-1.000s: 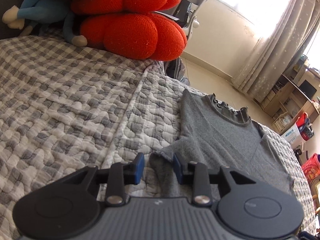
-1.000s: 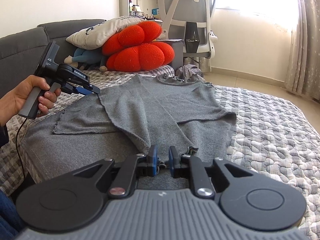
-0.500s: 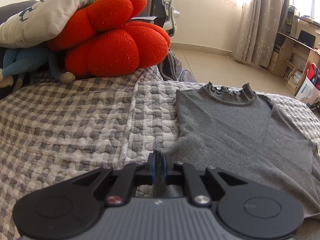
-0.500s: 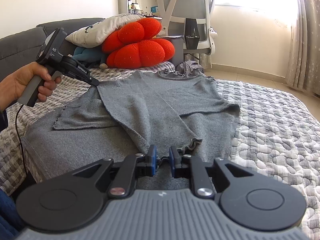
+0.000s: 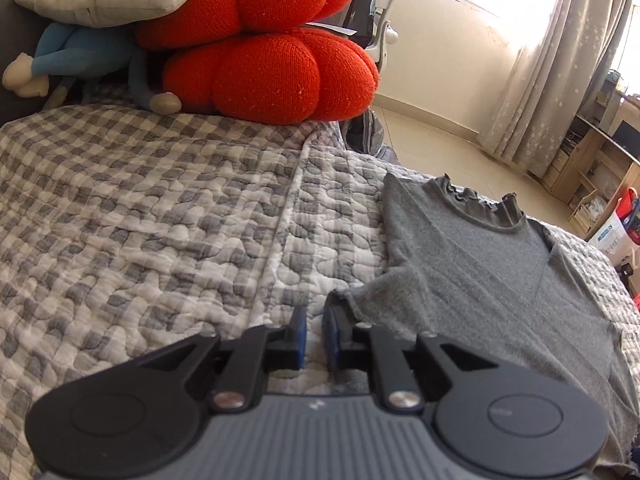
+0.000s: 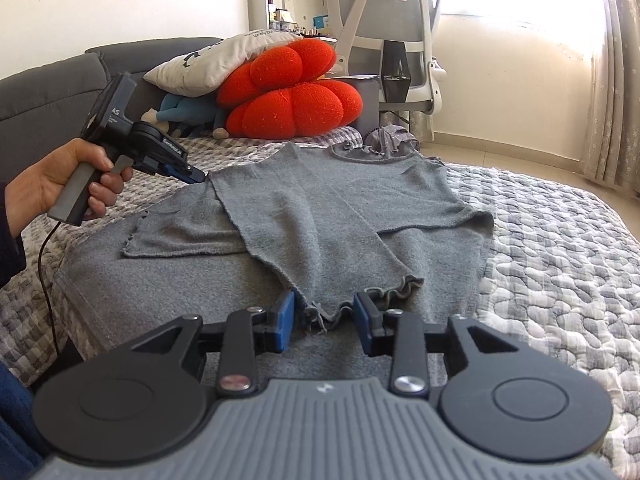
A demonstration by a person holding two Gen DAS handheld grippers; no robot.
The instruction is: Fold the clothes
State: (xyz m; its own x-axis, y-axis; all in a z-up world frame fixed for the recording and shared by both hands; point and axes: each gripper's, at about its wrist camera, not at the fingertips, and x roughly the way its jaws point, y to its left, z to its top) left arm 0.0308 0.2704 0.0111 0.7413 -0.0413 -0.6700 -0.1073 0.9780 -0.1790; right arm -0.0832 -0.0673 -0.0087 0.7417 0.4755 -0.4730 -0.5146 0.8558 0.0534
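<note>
A grey knit sweater (image 6: 320,208) lies flat on the quilted bed, neck toward the far end, with both sleeves folded across its body. My right gripper (image 6: 324,326) is open just above the hem end. The ruffled cuff (image 6: 376,290) of one folded sleeve lies loose between and beyond its blue pads. A hand holds my left gripper (image 6: 192,176) at the sweater's left folded edge. In the left wrist view the left gripper (image 5: 315,334) stands narrowly open with quilt showing in the gap. The sweater (image 5: 480,264) has its fold corner just past the gripper's right fingertip.
Red cushions (image 6: 292,108), a white pillow (image 6: 224,62) and a blue plush toy (image 5: 80,52) are piled at the bed's head. An office chair (image 6: 384,40) and a heap of dark cloth (image 6: 390,142) sit beyond the bed. The quilt (image 6: 560,260) extends to the right.
My right gripper has opened and let go of the ruffled cuff. My left gripper closed at the sweater's fold edge half a second ago and now shows a small gap.
</note>
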